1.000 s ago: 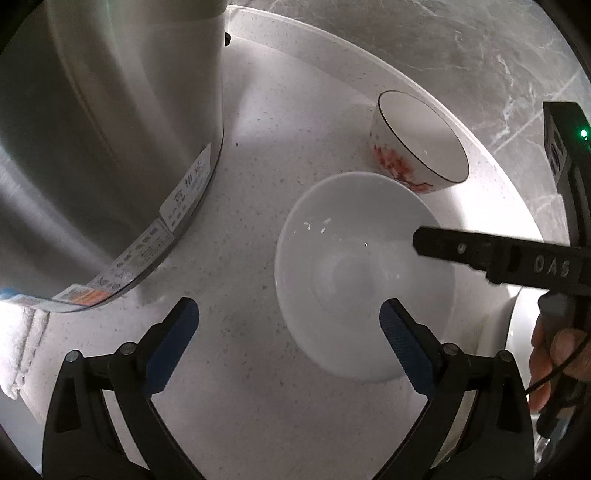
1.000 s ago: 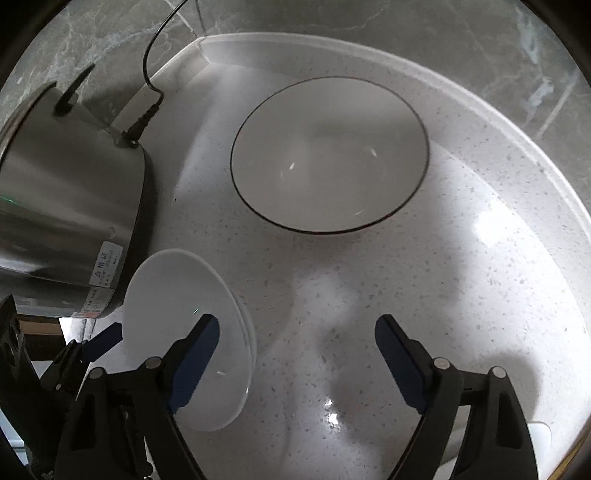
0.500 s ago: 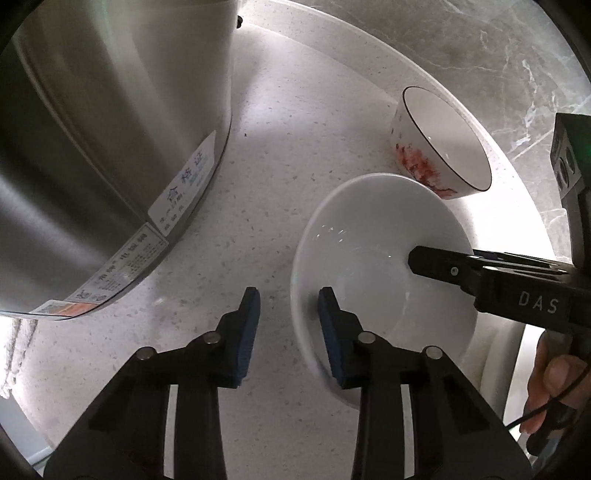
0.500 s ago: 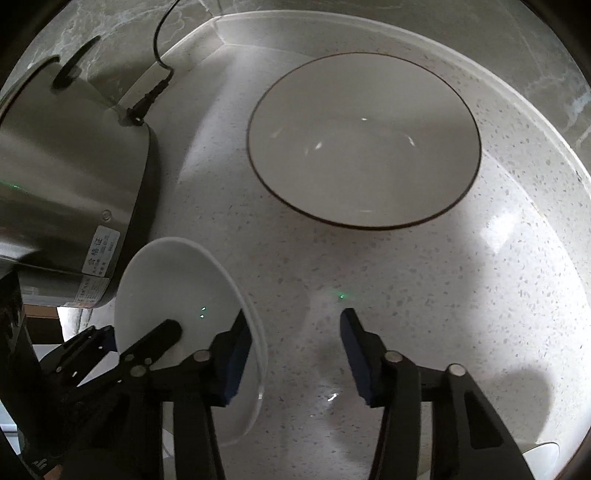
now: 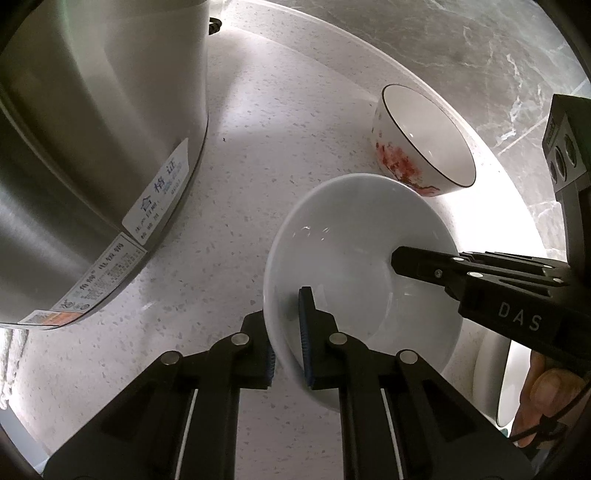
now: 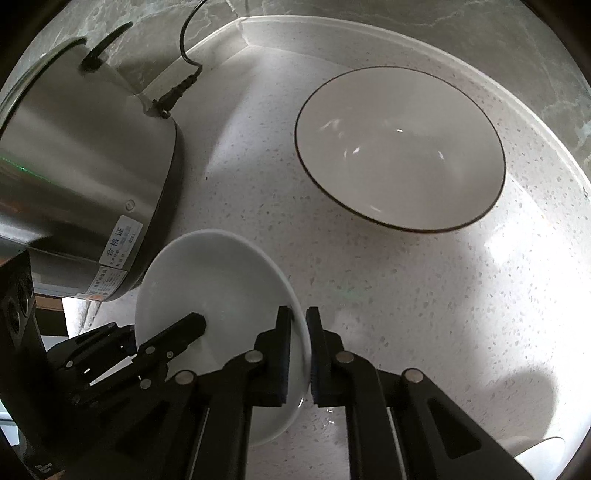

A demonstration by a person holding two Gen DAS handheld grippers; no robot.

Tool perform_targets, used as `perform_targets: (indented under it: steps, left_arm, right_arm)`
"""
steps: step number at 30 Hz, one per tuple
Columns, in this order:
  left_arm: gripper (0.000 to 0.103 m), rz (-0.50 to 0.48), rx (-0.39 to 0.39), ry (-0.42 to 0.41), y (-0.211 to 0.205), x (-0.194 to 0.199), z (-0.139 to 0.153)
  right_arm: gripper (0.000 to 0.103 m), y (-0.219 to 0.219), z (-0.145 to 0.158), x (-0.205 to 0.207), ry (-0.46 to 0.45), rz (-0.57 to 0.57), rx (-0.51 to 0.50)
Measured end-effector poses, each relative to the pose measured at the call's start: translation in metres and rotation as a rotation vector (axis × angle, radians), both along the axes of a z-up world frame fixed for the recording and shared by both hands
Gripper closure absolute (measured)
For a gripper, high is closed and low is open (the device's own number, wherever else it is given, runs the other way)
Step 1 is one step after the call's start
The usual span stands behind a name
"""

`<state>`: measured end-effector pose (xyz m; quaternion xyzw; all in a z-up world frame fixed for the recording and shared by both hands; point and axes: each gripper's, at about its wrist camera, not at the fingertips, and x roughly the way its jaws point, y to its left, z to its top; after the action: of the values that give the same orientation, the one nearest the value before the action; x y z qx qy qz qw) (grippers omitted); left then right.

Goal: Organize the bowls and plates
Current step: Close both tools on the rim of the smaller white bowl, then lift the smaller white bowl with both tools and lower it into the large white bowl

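Observation:
A plain white bowl (image 5: 351,251) (image 6: 214,280) sits on the speckled counter, held from two sides. My left gripper (image 5: 288,347) has its jaws closing tight on the bowl's near left rim, one pad inside and one outside. My right gripper (image 6: 301,354) is clamped the same way on the opposite rim, and its finger (image 5: 406,258) reaches into the bowl in the left wrist view. A second bowl with a dark rim and red flowers (image 5: 424,144) (image 6: 399,147) stands empty just beyond.
A tall steel cooker (image 5: 92,147) (image 6: 74,166) stands close on the left, its power cord (image 6: 184,85) running to the marble wall. Another white dish (image 5: 506,387) lies at the right edge, by a person's hand (image 5: 543,391). The counter's raised back edge (image 6: 406,33) curves behind.
Both grippers went from wide open to shut on the white bowl's rim, left on one side, right on the other. The left gripper slid slightly closer and lower.

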<state>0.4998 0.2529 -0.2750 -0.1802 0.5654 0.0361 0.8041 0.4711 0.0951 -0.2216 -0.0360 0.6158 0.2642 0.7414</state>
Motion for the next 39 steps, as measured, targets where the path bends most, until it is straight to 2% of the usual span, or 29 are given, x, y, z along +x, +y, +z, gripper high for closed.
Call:
perform_targets:
  steps: [10, 18, 26, 30, 32, 39]
  left_arm:
    - [0.094, -0.038, 0.003, -0.026, -0.014, -0.007, 0.026]
    - [0.094, -0.113, 0.000, -0.068, -0.045, -0.008, 0.053]
    - [0.094, -0.244, -0.003, -0.104, -0.106, -0.007, 0.082]
    - [0.094, -0.326, -0.002, -0.116, -0.150, -0.004, 0.090]
    - [0.094, -0.361, 0.001, -0.120, -0.169, -0.003, 0.092]
    - [0.094, -0.475, 0.008, -0.095, -0.231, -0.008, 0.085]
  right_arm:
    - [0.093, -0.019, 0.022, -0.010, -0.027, -0.020, 0.009]
    - [0.094, -0.057, 0.051, -0.026, -0.069, -0.077, 0.017]
    - [0.094, -0.121, 0.078, -0.047, -0.114, -0.186, 0.016]
    - [0.094, -0.159, 0.084, -0.063, -0.127, -0.248, 0.015]
    - [0.094, -0.177, 0.085, -0.071, -0.147, -0.312, 0.019]
    - [0.094, -0.232, 0.073, -0.093, -0.126, -0.412, 0.025]
